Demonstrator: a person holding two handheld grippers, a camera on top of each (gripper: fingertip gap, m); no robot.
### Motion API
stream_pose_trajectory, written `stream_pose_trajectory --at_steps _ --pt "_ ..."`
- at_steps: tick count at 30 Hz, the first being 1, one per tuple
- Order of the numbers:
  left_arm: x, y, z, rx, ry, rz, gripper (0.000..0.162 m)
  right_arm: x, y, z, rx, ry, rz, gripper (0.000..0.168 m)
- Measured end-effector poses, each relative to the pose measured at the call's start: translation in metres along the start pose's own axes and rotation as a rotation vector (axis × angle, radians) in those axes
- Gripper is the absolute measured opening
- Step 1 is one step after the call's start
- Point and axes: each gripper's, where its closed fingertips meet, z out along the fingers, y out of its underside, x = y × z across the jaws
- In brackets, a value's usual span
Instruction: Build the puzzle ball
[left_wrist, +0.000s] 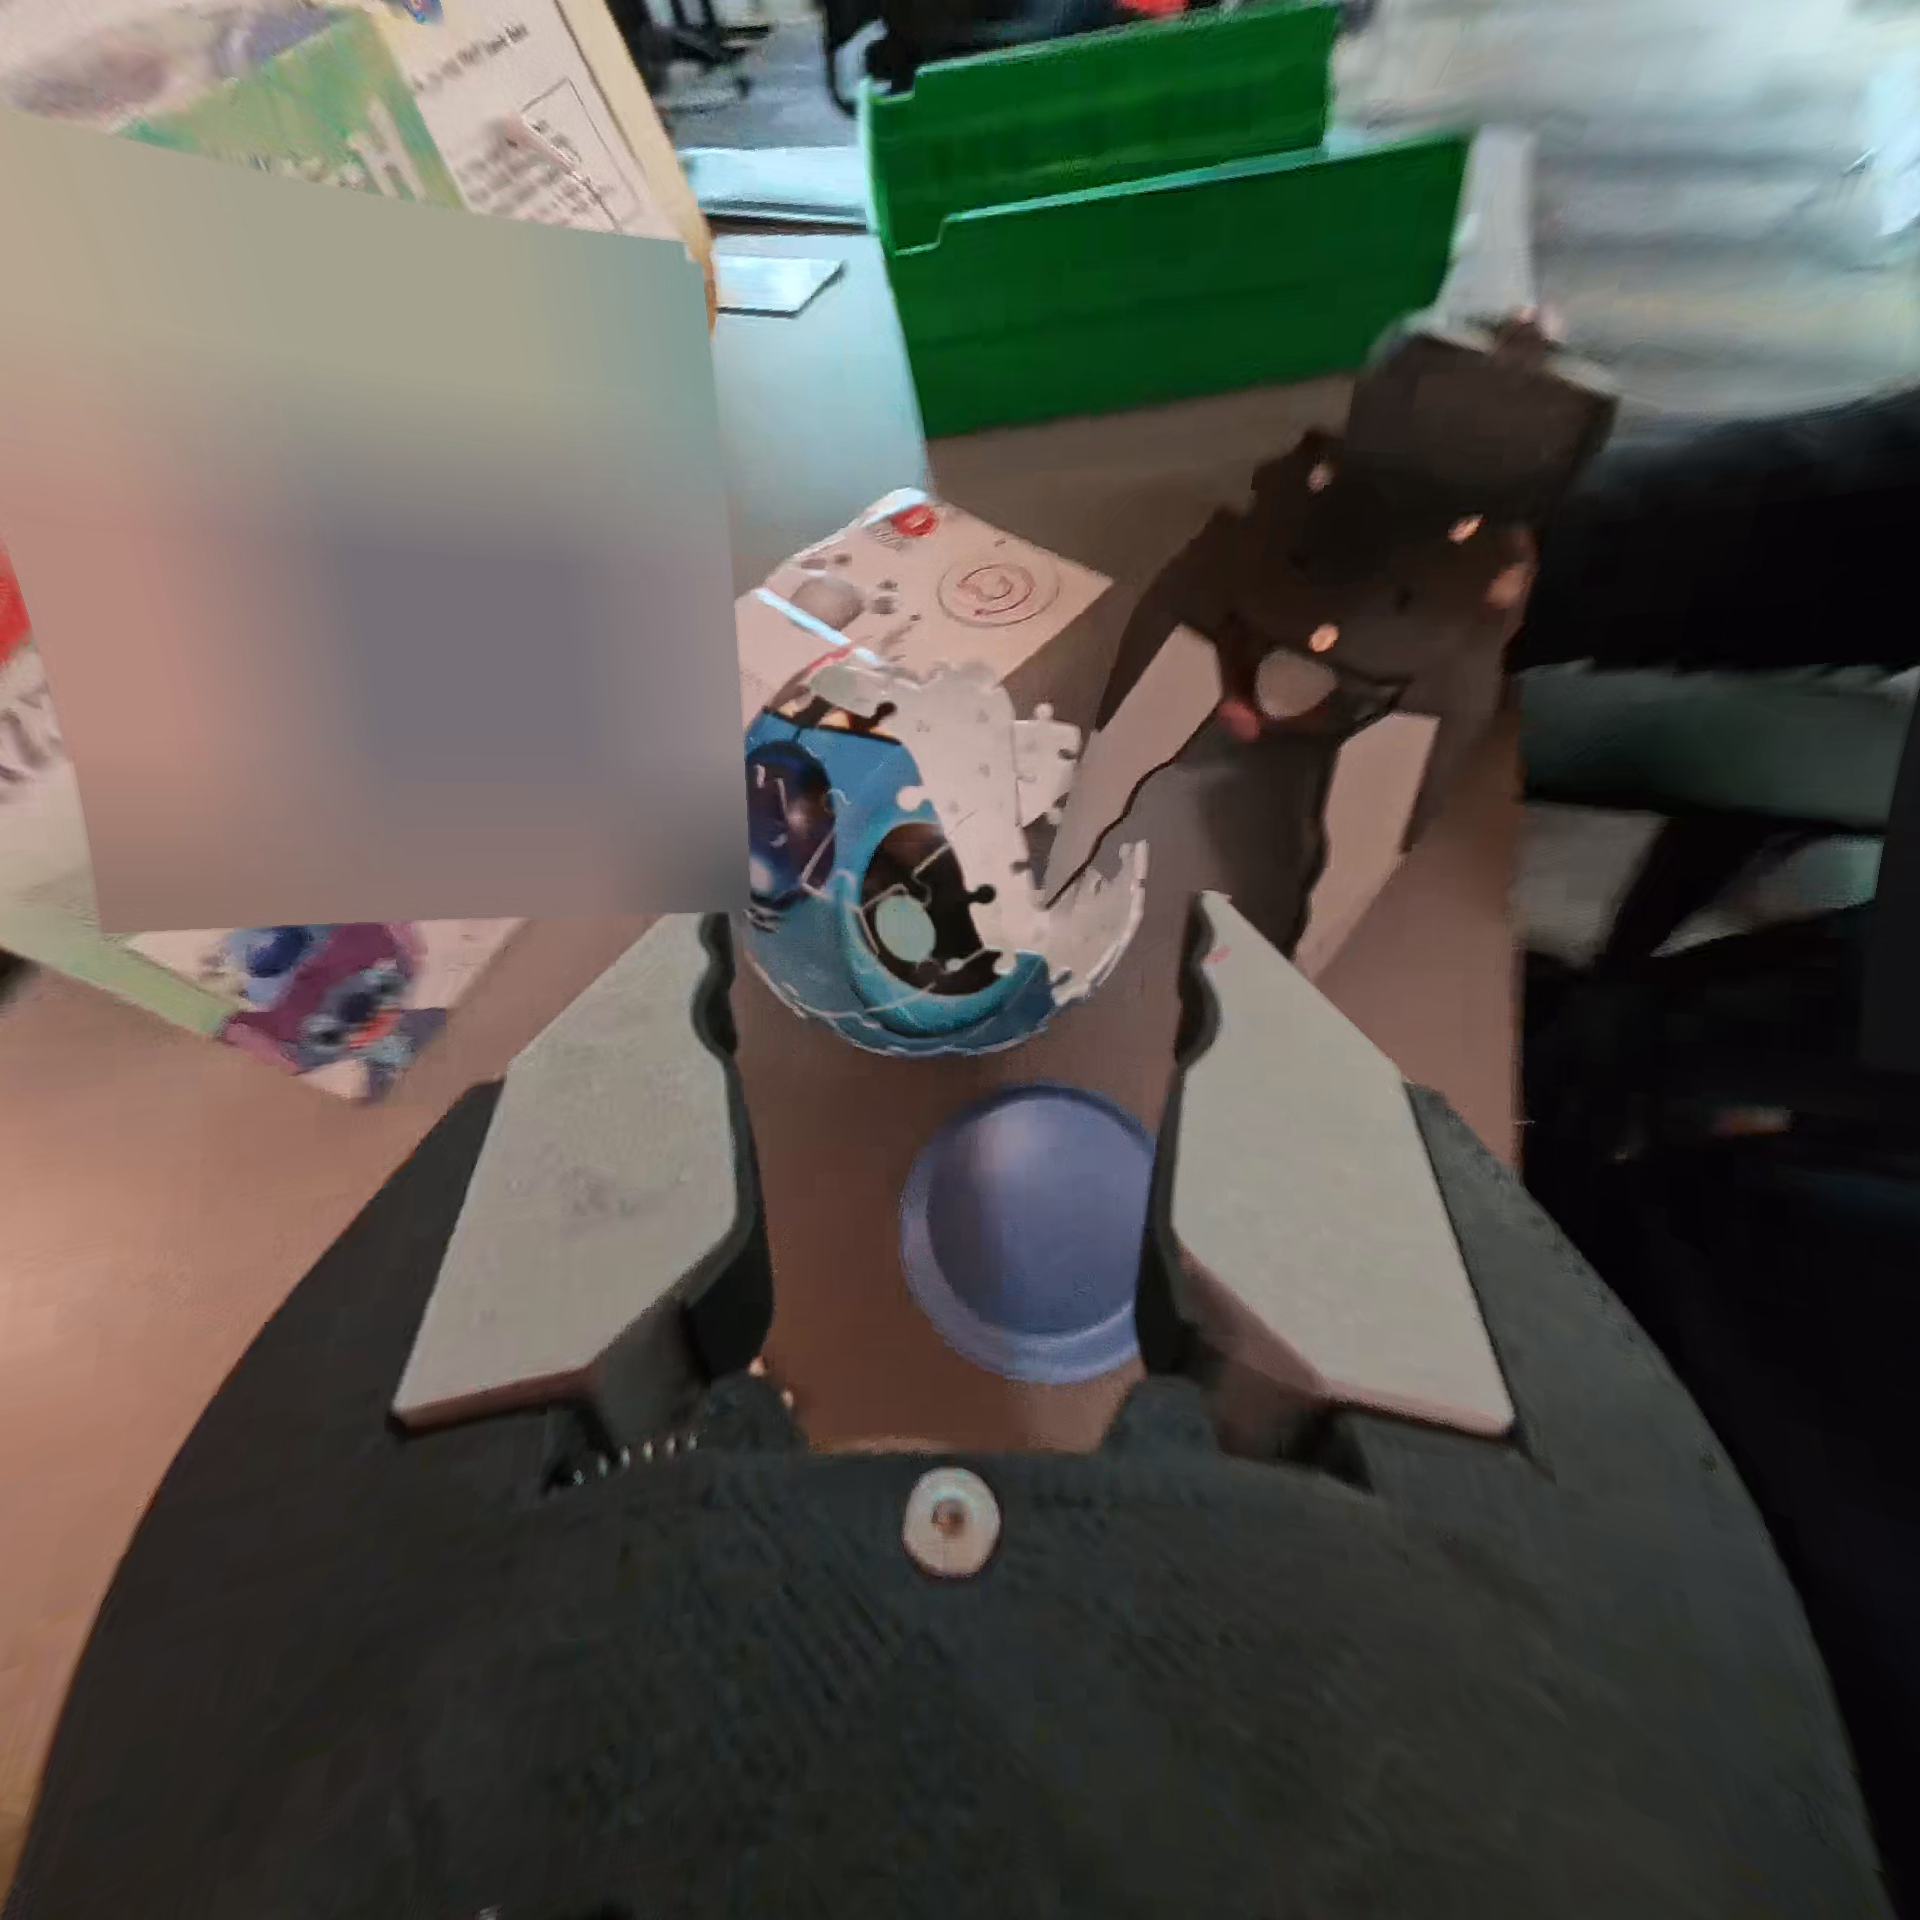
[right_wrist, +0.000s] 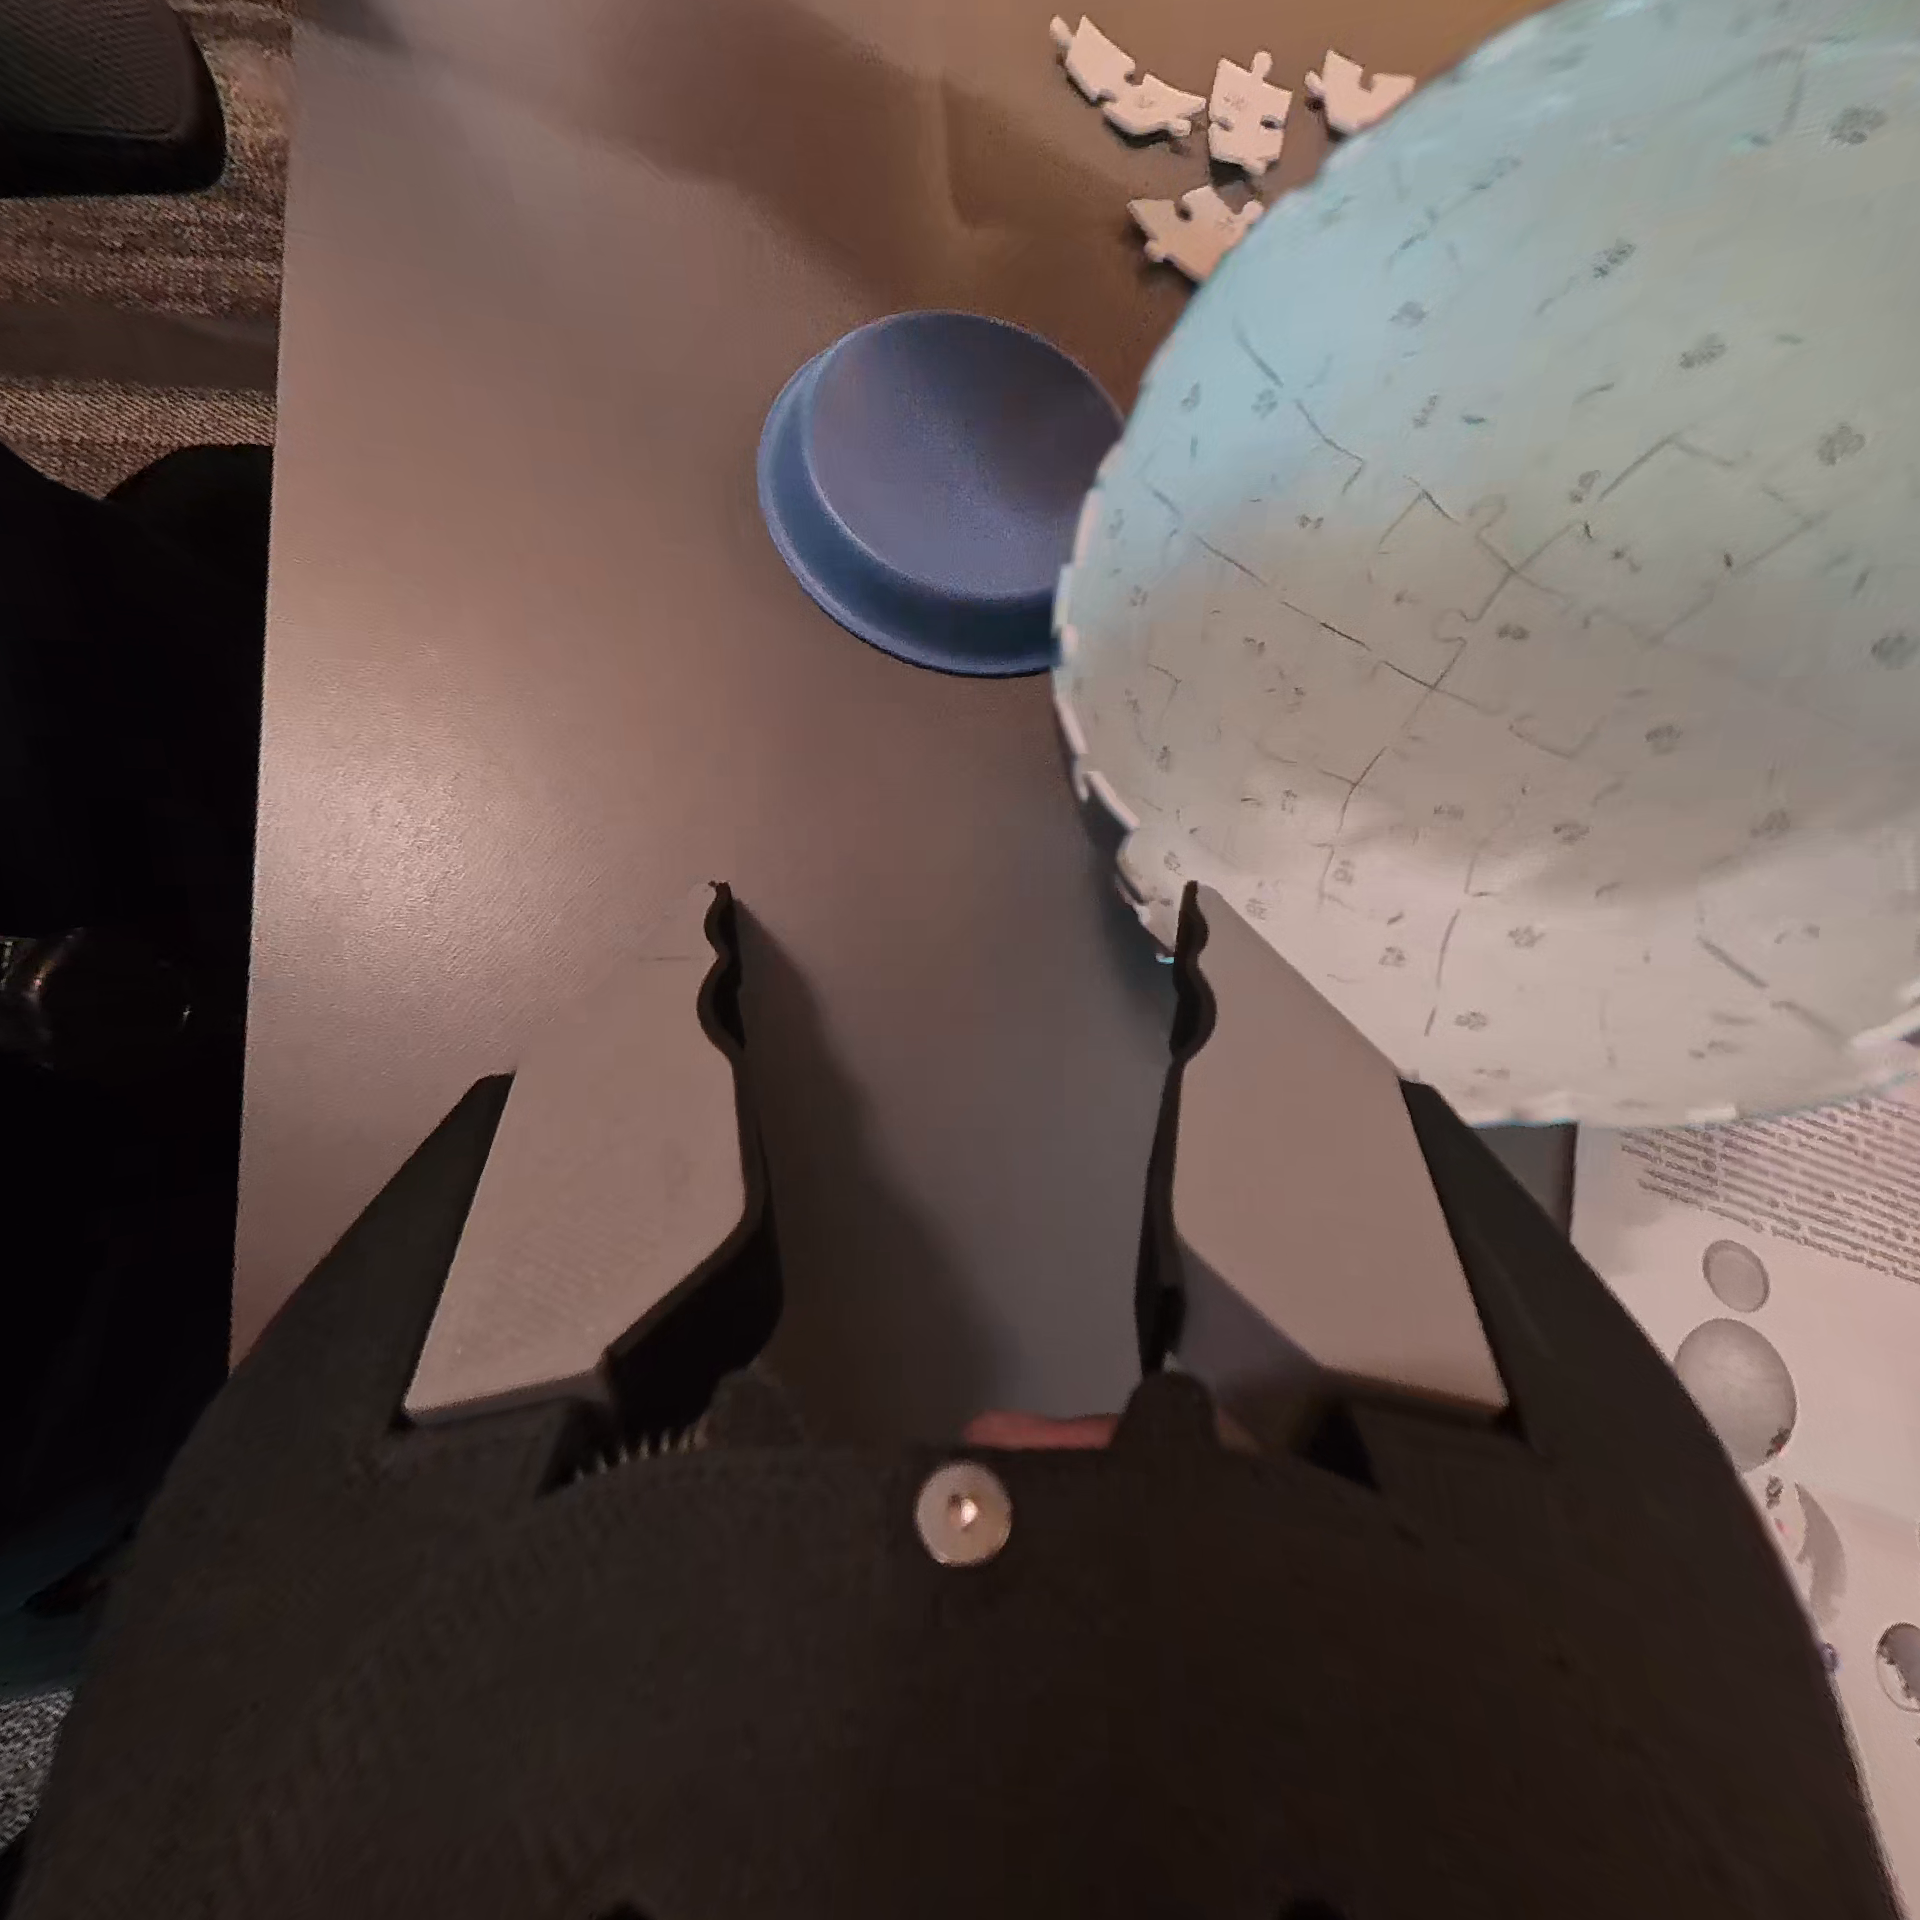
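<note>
Two green bins (left_wrist: 1164, 281), blue stand (right_wrist: 925, 520)

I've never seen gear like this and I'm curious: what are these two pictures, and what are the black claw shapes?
No robot here: a person holds a two-finger gripper in each hand, with a camera on each looking along its fingers. The left wrist view shows the left gripper open, holding nothing. Ahead of it sit a blue round stand on the brown table and the half-built puzzle ball. The right gripper reaches in from the right, one finger at the ball's open edge. The right wrist view shows that gripper open too, the ball's pale inside close by, loose white puzzle pieces beyond, and a printed sheet at the lower right.
</note>
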Motion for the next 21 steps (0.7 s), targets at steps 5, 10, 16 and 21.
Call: stream_pose_trajectory --at_steps 5,10,16,21 --pt "-0.012 -0.006 0.004 0.101 0.383 -0.304 0.086 0.000 -0.001 0.002 -0.003 -0.009 -0.003 0.082" --pt "-0.035 -0.006 0.026 0.094 0.574 -0.452 0.087 0.002 -0.001 0.003 -0.005 -0.006 0.001 0.081" --pt "-0.039 0.003 0.051 0.043 0.712 -0.528 0.089 0.004 0.001 0.002 -0.001 -0.013 0.024 0.082" --pt "-0.054 0.021 0.063 -0.024 0.626 -0.508 0.090 0.006 0.002 0.002 0.002 -0.015 0.029 0.081"
